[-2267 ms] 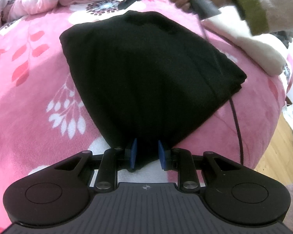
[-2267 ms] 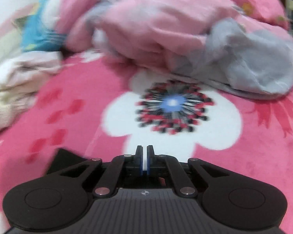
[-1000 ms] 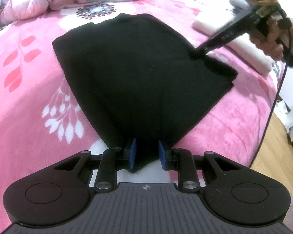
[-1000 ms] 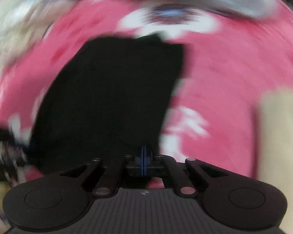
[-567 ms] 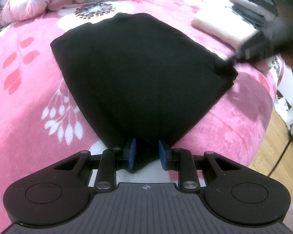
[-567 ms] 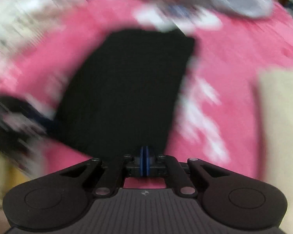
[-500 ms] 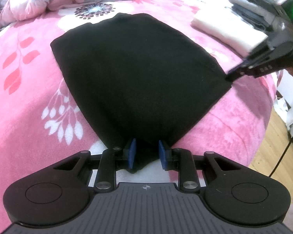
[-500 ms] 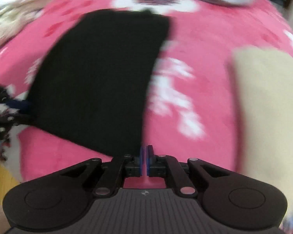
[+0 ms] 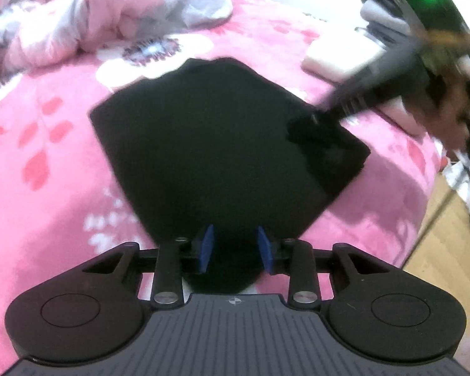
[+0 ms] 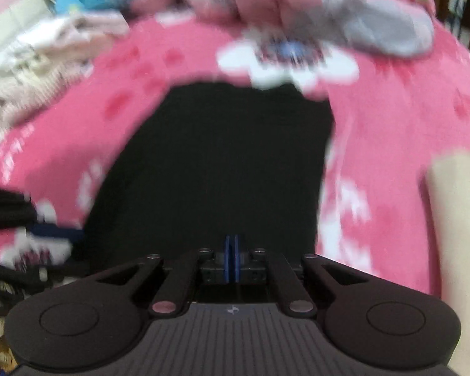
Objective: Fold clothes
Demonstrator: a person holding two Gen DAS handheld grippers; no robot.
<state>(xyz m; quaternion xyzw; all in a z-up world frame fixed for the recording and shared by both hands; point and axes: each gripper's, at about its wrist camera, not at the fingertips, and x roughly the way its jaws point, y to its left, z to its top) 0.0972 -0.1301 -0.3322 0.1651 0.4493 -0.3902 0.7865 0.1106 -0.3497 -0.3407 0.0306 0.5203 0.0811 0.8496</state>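
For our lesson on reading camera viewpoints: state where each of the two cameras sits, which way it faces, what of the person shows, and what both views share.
Left wrist: on the left tongs, opening astride the corner of the folded black knit garment; faces down across the pink flowered blanket; blurred right tongs and hand show.
Right wrist: on the shut right tongs, facing down over the garment's edge; left tongs blurred at left.
Shared: garment, blanket, crumpled pink-grey quilt.

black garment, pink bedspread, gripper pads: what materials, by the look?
black garment: soft matte cloth, possibly a knit; no sheen, lies limp and flat; weave too dark to tell.
pink bedspread: plush, fleece-like printed fabric; fuzzy surface, white flower print.
pads of the left gripper, now opening: smooth blue, probably rubber or soft plastic; the black arms look like hard matte plastic.
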